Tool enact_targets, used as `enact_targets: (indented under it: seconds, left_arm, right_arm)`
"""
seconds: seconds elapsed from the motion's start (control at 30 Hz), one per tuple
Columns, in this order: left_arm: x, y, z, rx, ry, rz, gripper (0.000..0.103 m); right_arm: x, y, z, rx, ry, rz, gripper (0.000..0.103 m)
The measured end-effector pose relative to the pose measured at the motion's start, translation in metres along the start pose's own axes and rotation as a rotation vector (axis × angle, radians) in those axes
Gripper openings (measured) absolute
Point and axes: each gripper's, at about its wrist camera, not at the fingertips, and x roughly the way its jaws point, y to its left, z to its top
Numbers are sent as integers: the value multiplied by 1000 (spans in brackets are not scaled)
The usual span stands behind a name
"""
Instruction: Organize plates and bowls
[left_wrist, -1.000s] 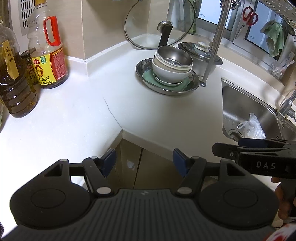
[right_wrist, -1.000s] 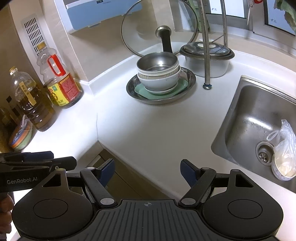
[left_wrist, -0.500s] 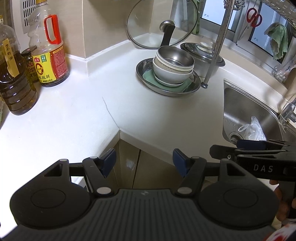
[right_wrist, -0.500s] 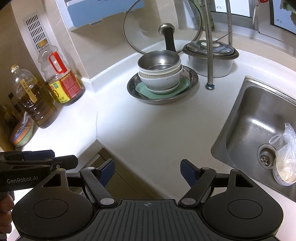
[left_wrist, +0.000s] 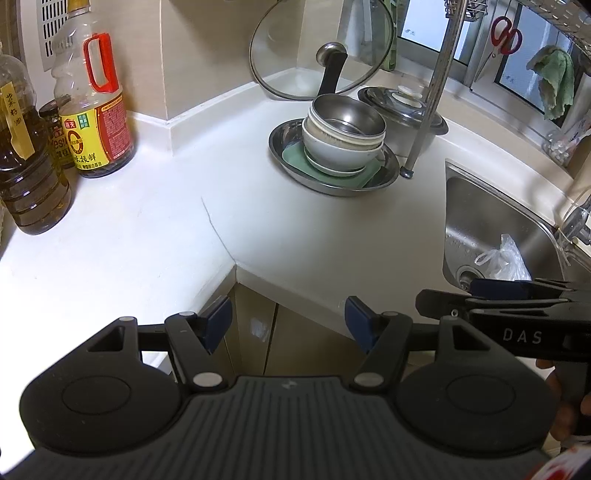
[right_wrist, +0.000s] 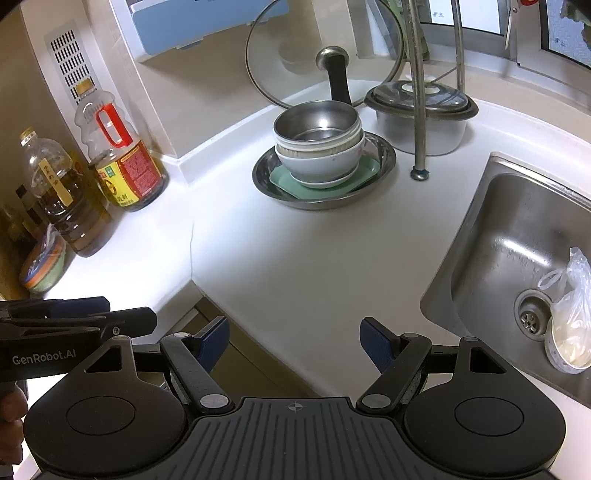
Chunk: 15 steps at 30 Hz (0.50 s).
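Little differs from a second ago: both grippers keep their place, and the view has only drifted slightly. The left gripper and right gripper stand released, nothing between the pads. The stacked bowls sit in a steel plate at 12 o'clock on the white surface. How many bowls are nested is hard to tell; a pole cuts across the lidded pot.

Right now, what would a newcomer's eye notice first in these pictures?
The stack of bowls on a green plate inside a steel dish, in the counter's far corner. Then the red-handled bottle at left, and the plastic bag in the sink at right.
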Motion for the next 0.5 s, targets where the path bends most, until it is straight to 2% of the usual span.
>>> enact_targets:
  seconds: [0.5]
  left_arm:
    - [-1, -1, 3, 4, -4, -1, 65]
  right_arm:
    - [-1, -1, 1, 1, -6, 1, 77]
